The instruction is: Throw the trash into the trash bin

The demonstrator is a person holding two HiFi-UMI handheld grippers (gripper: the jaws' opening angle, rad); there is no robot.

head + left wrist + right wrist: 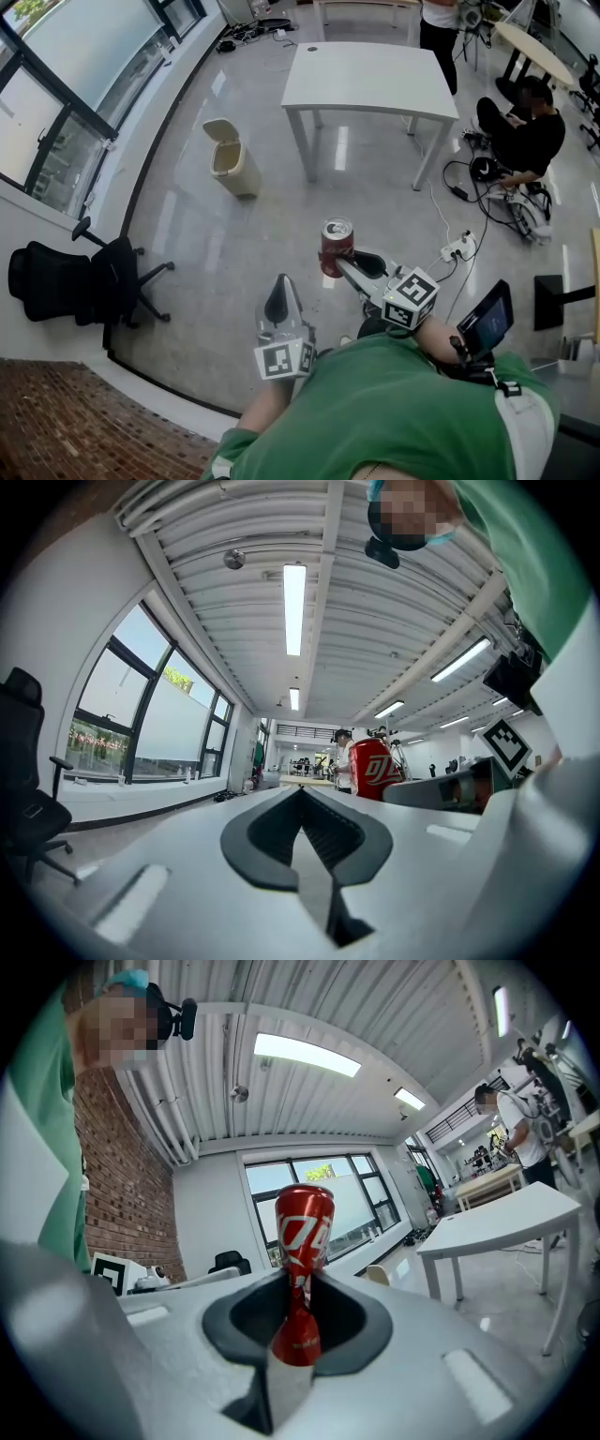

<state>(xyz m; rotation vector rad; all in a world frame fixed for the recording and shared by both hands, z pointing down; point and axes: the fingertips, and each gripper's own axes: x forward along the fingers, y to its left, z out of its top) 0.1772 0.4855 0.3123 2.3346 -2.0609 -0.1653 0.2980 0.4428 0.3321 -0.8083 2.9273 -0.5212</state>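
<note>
A red drink can (pixel 336 247) is squeezed flat at its middle between the jaws of my right gripper (pixel 349 267), held up in front of me; its top faces up. The right gripper view shows the red can (pixel 302 1246) pinched in the dark pads, and the left gripper view has the red can (pixel 373 769) off to the right. My left gripper (pixel 281 302) is shut with nothing in it, its closed pads (pixel 272 841) meeting in a line. A cream trash bin (pixel 231 157) with a hinged lid stands on the floor, ahead and to the left.
A white table (pixel 367 82) stands ahead, right of the bin. A black office chair (pixel 80 278) is at the left by the windows. One person sits on the floor (pixel 520 133) at the right among cables and a power strip (pixel 457 248); another stands behind the table.
</note>
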